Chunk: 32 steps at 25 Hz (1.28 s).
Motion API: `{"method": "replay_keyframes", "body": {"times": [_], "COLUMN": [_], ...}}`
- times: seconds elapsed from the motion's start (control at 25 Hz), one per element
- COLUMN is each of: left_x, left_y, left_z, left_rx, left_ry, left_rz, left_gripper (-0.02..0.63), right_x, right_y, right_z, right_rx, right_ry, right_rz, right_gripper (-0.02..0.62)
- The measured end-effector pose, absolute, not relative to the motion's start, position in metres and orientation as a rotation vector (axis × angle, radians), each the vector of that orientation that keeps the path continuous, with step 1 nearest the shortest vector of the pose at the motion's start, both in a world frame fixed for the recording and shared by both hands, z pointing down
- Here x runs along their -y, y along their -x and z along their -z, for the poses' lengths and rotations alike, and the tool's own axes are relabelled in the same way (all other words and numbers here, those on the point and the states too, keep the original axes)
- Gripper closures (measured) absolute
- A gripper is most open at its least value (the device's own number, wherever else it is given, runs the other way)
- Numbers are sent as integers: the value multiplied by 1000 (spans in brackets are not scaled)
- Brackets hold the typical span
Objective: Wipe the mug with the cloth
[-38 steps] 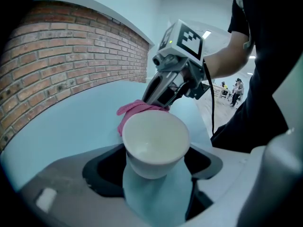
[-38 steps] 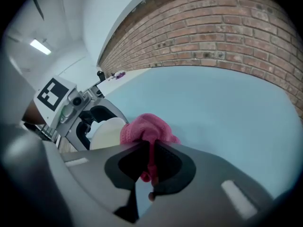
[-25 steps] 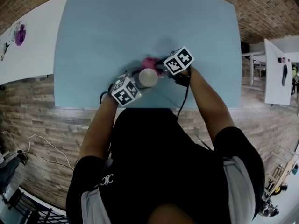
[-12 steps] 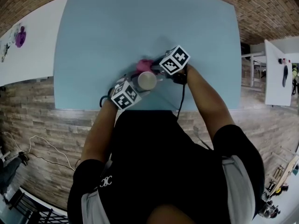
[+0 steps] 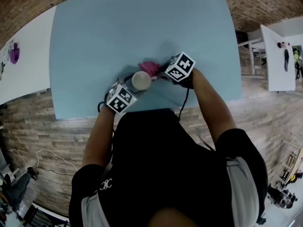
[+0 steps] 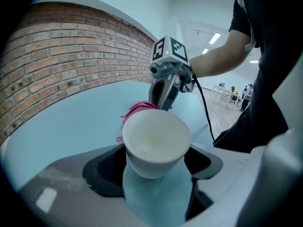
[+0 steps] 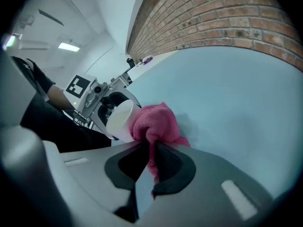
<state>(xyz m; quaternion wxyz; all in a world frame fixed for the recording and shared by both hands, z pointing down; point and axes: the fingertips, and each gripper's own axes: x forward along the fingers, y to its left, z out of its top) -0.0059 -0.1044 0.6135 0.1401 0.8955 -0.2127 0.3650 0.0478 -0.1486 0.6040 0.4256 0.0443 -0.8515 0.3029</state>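
Head view: white mug point(image 5: 141, 81) sits over the near edge of the light blue table point(image 5: 94, 41), mouth up, between the two claws. Left claw point(image 5: 134, 87) is on it from the person's side. Pink cloth point(image 5: 150, 68) touches the mug's far side, with the right claw point(image 5: 160, 73) on it.

Left gripper view: left claw point(image 6: 154, 169) is narrowed onto the mug's lower body, mouth toward the camera. The cloth shows behind the rim.

Right gripper view: right claw point(image 7: 149, 162) is pinched tight on a fold of the cloth, bunched end pressed against the mug's side wall. Brick wall point(image 7: 213, 22) runs behind the table.
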Motion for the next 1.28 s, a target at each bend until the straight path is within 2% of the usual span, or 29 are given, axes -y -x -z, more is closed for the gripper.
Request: {"method": "replay_keyframes", "body": {"times": [0.4, 0.68, 1.04, 1.08, 1.16, 1.28], "left_x": [110, 111, 83, 81, 83, 94], "left_y": [2, -10, -9, -7, -1, 3], "left_z": [-609, -607, -619, -622, -625, -622], "left_rx": [784, 814, 630, 605, 576, 509], "left_ry": [-2541, -2533, -2598, -2602, -2606, -2646], "left_rz": [-962, -917, -1037, -1062, -1096, -1091], "left_gripper": [207, 204, 298, 294, 242, 222], "right_x": [94, 96, 136, 139, 142, 143], "right_y": [-59, -44, -68, -69, -68, -66], "right_z": [-604, -599, -599, -597, -593, -588], "right_rx": [2235, 2279, 2270, 2275, 2286, 2285], "right_ry": [-233, -274, -435, -434, -408, -335], "right_rz": [-884, -786, -692, -673, -631, -583], "right_gripper": [559, 559, 559, 559, 558, 558]}}
